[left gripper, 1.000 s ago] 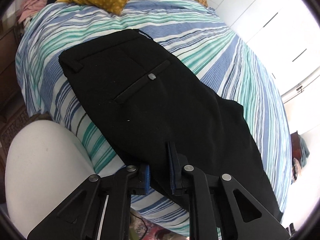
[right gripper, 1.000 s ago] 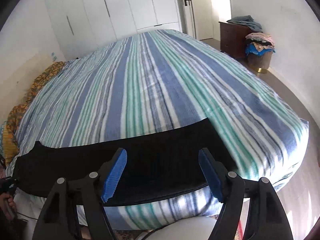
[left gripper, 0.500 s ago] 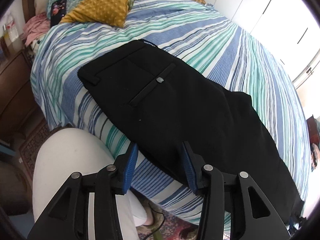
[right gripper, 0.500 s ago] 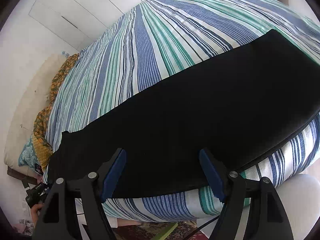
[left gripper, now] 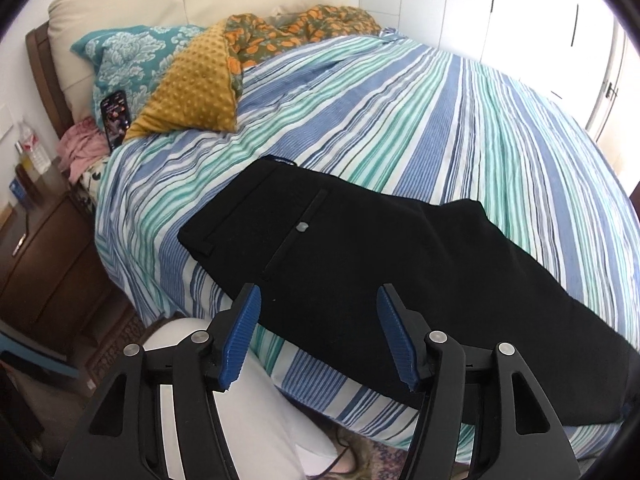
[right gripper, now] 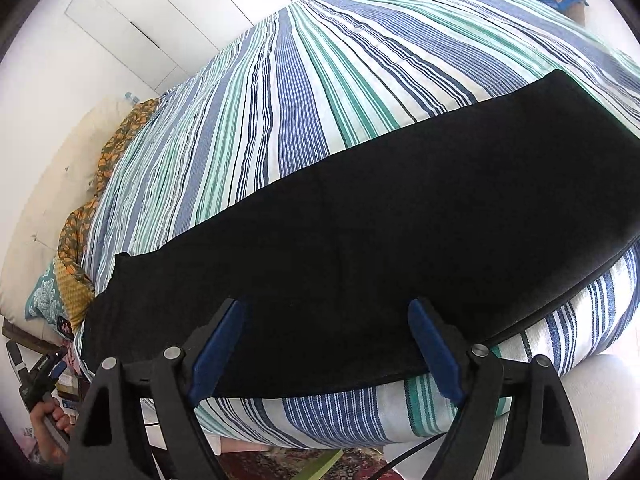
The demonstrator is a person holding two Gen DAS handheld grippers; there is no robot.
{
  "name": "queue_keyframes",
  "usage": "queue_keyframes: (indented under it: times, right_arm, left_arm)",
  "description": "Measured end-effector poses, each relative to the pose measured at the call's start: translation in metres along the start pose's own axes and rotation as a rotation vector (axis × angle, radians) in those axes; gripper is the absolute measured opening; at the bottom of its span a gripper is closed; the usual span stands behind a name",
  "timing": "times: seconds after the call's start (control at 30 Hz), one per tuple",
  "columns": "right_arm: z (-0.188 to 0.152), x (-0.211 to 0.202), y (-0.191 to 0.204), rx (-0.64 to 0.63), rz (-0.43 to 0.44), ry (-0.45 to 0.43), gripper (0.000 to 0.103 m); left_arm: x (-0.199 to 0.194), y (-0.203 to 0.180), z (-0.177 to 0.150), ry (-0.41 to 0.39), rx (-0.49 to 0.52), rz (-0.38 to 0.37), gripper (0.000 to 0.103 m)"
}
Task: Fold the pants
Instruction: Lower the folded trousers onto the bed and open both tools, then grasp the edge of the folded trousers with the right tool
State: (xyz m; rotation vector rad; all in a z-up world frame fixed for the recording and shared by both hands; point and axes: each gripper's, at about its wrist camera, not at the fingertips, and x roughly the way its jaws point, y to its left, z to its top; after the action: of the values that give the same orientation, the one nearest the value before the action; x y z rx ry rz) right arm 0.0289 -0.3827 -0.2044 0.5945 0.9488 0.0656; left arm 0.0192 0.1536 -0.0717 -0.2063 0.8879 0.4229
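Note:
Black pants (left gripper: 360, 264) lie flat along the near edge of a striped bed (left gripper: 420, 120), folded lengthwise, waistband to the left and legs running right. A back pocket with a grey button (left gripper: 302, 227) faces up. My left gripper (left gripper: 318, 324) is open and empty, just above the near edge of the seat area. In the right wrist view the pants (right gripper: 400, 220) stretch across the frame, and my right gripper (right gripper: 326, 340) is open and empty over their near edge at the leg part.
A mustard pillow (left gripper: 192, 92), a teal pillow (left gripper: 132, 56) and a phone (left gripper: 116, 118) lie at the bed head. A wooden nightstand (left gripper: 44, 252) stands to the left. My white-trousered knee (left gripper: 248, 420) is below the left gripper. White wardrobes (right gripper: 132, 20) stand beyond the bed.
My left gripper opened wide, let go of the pants' edge and drew back and up. My right gripper stayed open and moved in over the pant legs.

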Motion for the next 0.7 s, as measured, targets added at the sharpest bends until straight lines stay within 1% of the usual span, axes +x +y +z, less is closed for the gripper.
queue_keyframes:
  times: [0.2, 0.3, 0.4, 0.47, 0.53, 0.57, 0.63, 0.7]
  right_arm:
    - [0.002, -0.004, -0.008, 0.019, 0.020, -0.006, 0.085]
    - [0.002, -0.004, -0.009, 0.015, 0.022, -0.005, 0.087]
    - [0.002, -0.004, -0.007, 0.008, 0.020, -0.004, 0.089]
    - [0.003, -0.006, -0.006, 0.011, 0.021, -0.010, 0.088]
    - [0.008, -0.020, -0.013, 0.066, 0.072, -0.050, 0.088]
    - [0.012, -0.032, -0.022, 0.115, 0.103, -0.087, 0.088]
    - [0.022, -0.062, -0.052, 0.223, 0.131, -0.178, 0.088]
    - [0.032, -0.096, -0.091, 0.325, 0.127, -0.258, 0.088]
  left_arm:
    - [0.002, -0.005, 0.002, 0.005, 0.029, 0.029, 0.063]
    - [0.001, -0.006, 0.001, 0.007, 0.030, 0.037, 0.063]
    - [0.001, -0.007, 0.001, 0.010, 0.026, 0.027, 0.063]
    - [0.000, -0.008, 0.001, 0.012, 0.024, 0.001, 0.064]
    - [-0.002, -0.012, 0.001, 0.013, 0.034, -0.037, 0.069]
    - [-0.002, -0.015, 0.001, 0.013, 0.041, -0.051, 0.072]
    - [-0.002, -0.023, -0.001, 0.017, 0.062, -0.077, 0.072]
    - [0.002, -0.033, -0.003, 0.032, 0.082, -0.093, 0.072]
